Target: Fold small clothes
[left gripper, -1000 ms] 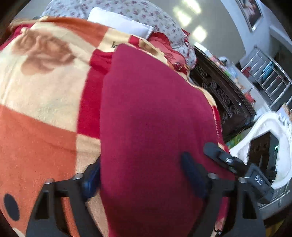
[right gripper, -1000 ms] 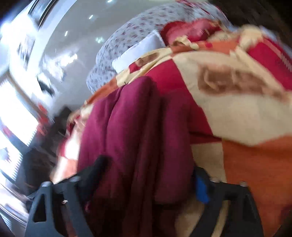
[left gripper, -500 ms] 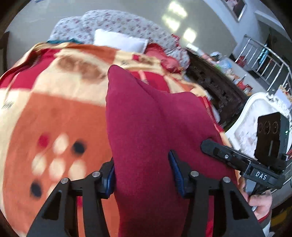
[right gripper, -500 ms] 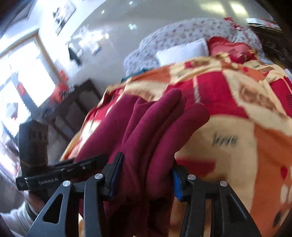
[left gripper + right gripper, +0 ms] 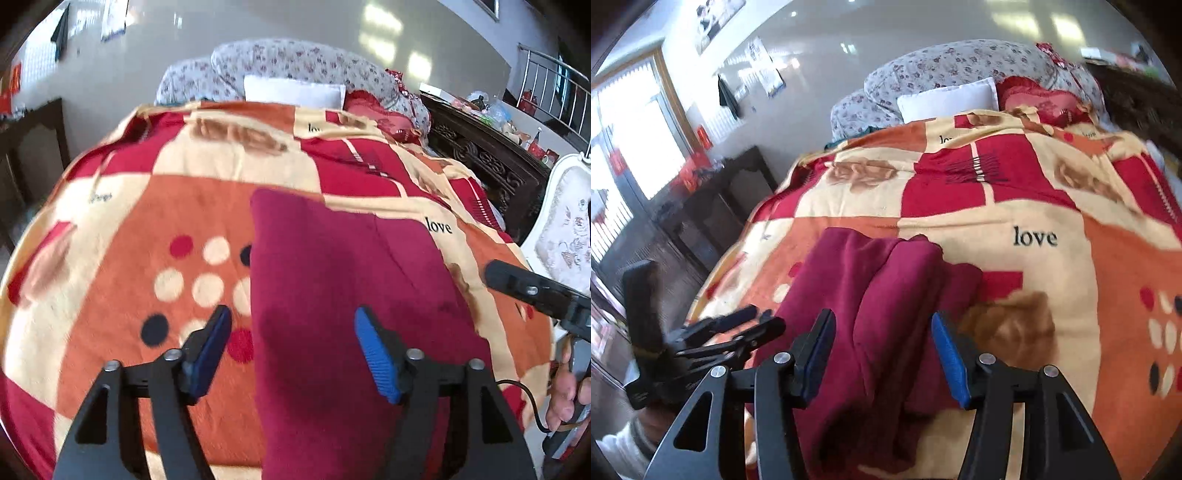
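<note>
Laid the maroon garment (image 5: 343, 295) flat near the bed's (image 5: 110, 258) front edge. Both left gripper (image 5: 291, 354) and right gripper (image 5: 882, 354) jaws just opened, clear of cloth. Could've snagged and unfolded it pulling away.

Sunlit window (image 5: 631, 147), possibly dark cabinet (image 5: 720, 206)

Maroon garment (image 5: 343, 295): soft matt fleece-like cloth, thick rounded folds. Patchwork blanket (image 5: 1052, 206): plush, matt, printed cloth. Left gripper (image 5: 291, 347) and right gripper (image 5: 882, 350): matt black plastic arms, ribbed blue pads (image 5: 373, 354), shiny metal screws. Dresser (image 5: 484, 162): dark carved wood, slight sheen. Wall (image 5: 166, 55): smooth, glossy.
</note>
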{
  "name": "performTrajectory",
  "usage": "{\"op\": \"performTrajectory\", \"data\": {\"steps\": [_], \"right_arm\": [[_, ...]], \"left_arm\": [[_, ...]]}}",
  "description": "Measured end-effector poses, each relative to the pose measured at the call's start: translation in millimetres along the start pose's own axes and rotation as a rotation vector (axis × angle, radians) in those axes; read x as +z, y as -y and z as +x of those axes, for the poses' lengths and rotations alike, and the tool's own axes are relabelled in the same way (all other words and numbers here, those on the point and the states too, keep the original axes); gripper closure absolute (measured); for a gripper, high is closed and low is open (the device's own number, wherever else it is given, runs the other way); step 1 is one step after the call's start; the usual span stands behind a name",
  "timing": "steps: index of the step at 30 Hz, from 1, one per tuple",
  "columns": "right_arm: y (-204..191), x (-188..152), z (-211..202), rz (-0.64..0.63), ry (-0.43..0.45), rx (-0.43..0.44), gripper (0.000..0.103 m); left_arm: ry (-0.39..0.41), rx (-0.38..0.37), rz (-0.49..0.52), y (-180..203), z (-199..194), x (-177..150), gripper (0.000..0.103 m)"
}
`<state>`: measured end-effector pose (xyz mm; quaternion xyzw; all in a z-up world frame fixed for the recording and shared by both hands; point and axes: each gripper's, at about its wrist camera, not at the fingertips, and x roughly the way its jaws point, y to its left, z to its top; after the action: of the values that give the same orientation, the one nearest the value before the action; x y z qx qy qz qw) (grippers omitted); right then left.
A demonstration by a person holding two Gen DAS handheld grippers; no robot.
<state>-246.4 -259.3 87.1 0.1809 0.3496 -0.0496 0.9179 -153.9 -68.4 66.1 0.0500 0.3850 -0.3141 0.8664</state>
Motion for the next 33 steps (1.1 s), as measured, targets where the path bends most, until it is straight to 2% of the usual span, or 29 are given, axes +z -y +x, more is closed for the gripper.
{"op": "performTrajectory", "data": {"steps": [2,3,5,6,9,11,13,16,20,24,27,32,33], "right_arm": [[0,5,20,0.019,-0.018,-0.067,0.044],[3,6,35,0.036,-0.032,-0.069,0.045],[9,4,59,0.048,-0.071,-0.049,0.082],[9,1,68,0.034,-0.092,-0.046,0.082],[5,1,66,-0.062,-0.068,-0.065,0.088],[10,5,60,-0.072,-0.044,-0.086,0.091],[20,5,65,-0.064,-0.038,-0.146,0.091],[30,1,80,-0.03,-0.067,-0.115,0.091],[27,6,56,0.016,-0.049,-0.093,0.086],[-12,4,19,-0.089,0.004,-0.043,0.086],[-32,-12,15,-0.145,-0.031,-0.029,0.086],[-26,-45,38,-0.18,-0.094,-0.13,0.086],[-20,-51,43,-0.164,-0.092,-0.122,0.086]], "left_arm": [[-0.017,0.01,-0.01,1,8,1,0.033],[-0.029,0.006,-0.017,1,11,-1,0.033],[-0.06,0.001,-0.026,2,20,-5,0.033],[-0.069,0.002,-0.022,3,23,-6,0.033],[-0.064,0.001,-0.011,7,25,-7,0.032],[-0.062,-0.007,-0.015,10,31,-7,0.025],[-0.077,-0.02,-0.028,12,40,-9,0.023],[-0.092,-0.013,-0.041,12,47,-11,0.023],[-0.09,-0.004,-0.048,10,47,-13,0.02],[-0.083,0.002,-0.049,9,46,-16,0.019],[-0.078,0.009,-0.046,9,44,-16,0.019],[-0.076,0.016,-0.048,9,44,-19,0.018],[-0.079,0.023,-0.047,10,45,-19,0.018]]}}
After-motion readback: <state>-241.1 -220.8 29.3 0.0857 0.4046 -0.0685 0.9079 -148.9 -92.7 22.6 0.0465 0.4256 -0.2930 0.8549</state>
